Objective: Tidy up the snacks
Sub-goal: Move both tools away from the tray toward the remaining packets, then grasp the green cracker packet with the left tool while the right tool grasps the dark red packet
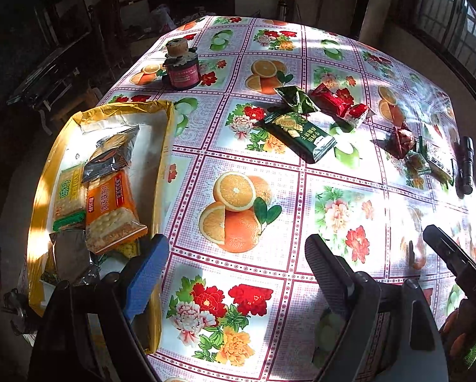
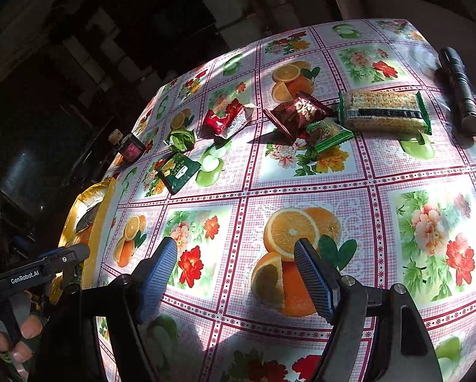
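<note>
Left wrist view: snack packets sit in two places — an orange cracker pack [image 1: 113,213], a green-yellow biscuit pack [image 1: 67,195] and a dark foil pack [image 1: 110,154] lie inside the yellow box [image 1: 166,146] at the desk's left edge; loose on the desk [image 1: 238,286] further out lie a long dark green packet [image 1: 301,133], a crumpled green wrapper [image 1: 297,98] and red wrappers [image 1: 343,103]. Left tongs [image 1: 238,264] stand open, empty, over the orange print. Right wrist view — right tongs [image 2: 236,273] also open, nothing between them, above the cloth. A rice-cracker bar [image 2: 384,113], dark red pack [image 2: 297,113] and small green candy [image 2: 328,133] cluster near a black flashlight [image 2: 459,90]. A small dark jar [image 1: 180,67] stands near the far left.
</note>
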Tool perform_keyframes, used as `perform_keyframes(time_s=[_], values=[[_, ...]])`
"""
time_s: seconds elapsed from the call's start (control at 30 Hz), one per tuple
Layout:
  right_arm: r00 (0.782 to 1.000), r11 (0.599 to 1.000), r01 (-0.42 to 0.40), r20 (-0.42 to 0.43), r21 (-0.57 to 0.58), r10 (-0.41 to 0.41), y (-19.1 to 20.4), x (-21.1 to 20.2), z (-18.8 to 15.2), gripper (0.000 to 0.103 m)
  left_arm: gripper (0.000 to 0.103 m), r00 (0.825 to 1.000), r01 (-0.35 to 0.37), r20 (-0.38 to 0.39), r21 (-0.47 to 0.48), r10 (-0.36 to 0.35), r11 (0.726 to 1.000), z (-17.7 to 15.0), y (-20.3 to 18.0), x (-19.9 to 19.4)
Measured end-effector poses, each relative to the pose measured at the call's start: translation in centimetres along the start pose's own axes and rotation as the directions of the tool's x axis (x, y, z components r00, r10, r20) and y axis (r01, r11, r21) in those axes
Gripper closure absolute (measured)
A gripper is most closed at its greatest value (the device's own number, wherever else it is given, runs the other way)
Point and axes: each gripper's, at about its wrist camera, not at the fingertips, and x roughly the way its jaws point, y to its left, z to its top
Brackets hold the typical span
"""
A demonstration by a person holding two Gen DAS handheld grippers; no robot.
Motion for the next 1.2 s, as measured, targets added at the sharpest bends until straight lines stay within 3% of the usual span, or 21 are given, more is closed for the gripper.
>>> perform_keyframes(time_s=[0.4,0.63,0.93,1.2], values=[[0.999,0.999,0.022,0.042,0.034,-0.024,-2.8,-0.2,1.8,0.023,0.017,0.999,0.023,-0.024,0.015,-0.023,1.000,2.2,-3.8,1.6],[0.997,0.999,0.041,0.058,0.001,-0.041,-2.0,1.2,4.3,0.023,0.017,0.997,0.018,-0.080,-0.081,-0.024,0.997,5.1,-4.2,5.2],[0.997,0.999,0.044,0.063,-0.001,-0.044,-2.1,3.2,6.1,0.023,0.017,0.994,0.024,-0.099,-0.113,-0.035,0.993,7.4,-5.9,7.6],[0.994,0.996,0.085,0.071,0.011,-0.085,-2.4,5.8,9.0,0.023,0.017,0.990,0.025,-0.130,-0.222,-0.055,0.975,10.0,-5.8,10.9]])
